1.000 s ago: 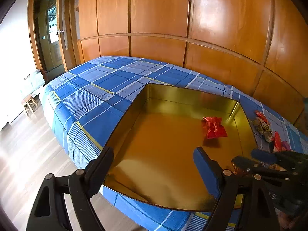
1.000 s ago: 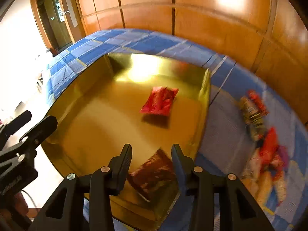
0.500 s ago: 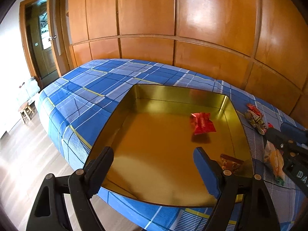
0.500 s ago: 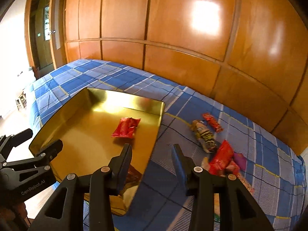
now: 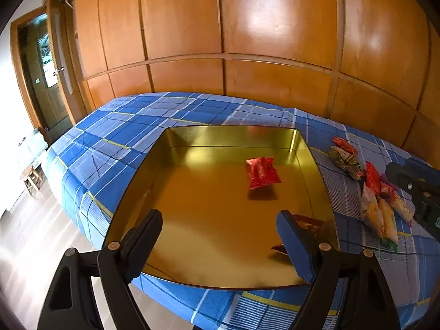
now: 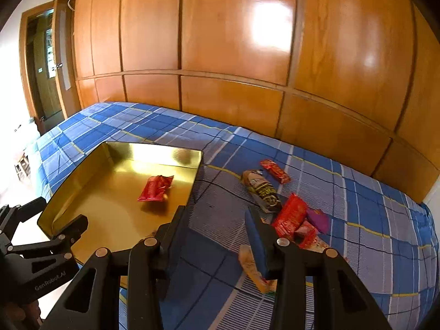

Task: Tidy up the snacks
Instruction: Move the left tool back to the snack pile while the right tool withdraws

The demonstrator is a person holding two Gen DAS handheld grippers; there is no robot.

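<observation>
Risk: right gripper (image 6: pixel 217 220), jaws apart and empty, hangs over the snack pile (image 6: pixel 291 217) on the bedspread (image 6: pixel 357 192); overlapping packets mean it could pinch two. Left gripper (image 5: pixel 220 236) wide, empty, over gold tray (image 5: pixel 231 130) holding red packet (image 5: pixel 261 172).

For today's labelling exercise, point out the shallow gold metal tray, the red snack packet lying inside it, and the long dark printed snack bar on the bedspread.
Gold metal tray (image 5: pixel 176 181): left wrist view, bare floor.
Red snack packet (image 5: pixel 261 172): left wrist view, wrapper middle.
Dark printed snack bar (image 6: pixel 262 189): right wrist view, wrapper middle.
</observation>
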